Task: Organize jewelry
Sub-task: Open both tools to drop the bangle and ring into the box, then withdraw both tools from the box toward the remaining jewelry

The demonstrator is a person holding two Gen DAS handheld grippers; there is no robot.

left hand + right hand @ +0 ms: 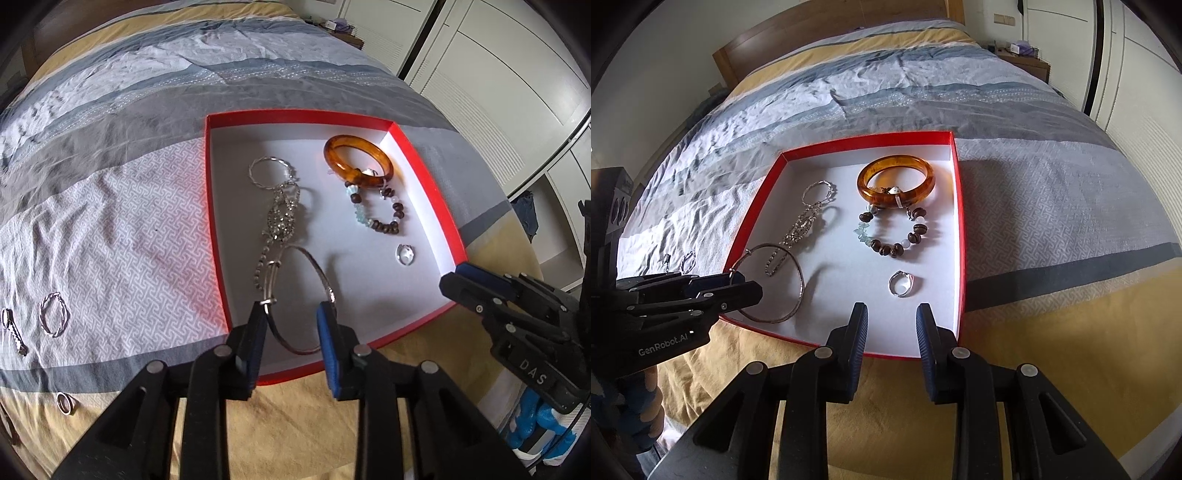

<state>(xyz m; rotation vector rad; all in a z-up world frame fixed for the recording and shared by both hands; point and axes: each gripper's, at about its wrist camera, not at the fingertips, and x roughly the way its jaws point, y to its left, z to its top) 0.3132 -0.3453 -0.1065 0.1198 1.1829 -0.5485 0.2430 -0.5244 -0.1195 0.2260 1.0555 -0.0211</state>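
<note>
With the thin silver bangle (295, 306) lying in the red tray (424, 162) on the bed, your left tongs (291, 314) straddle its rim, parted.
Your right tongs (892, 314) gape empty over the tray.

My two wrist cameras look steeply down, close over the shallow red cardboard tray (424, 162) (958, 206), sharing it and the striped bed (129, 110) (1052, 184).
</note>
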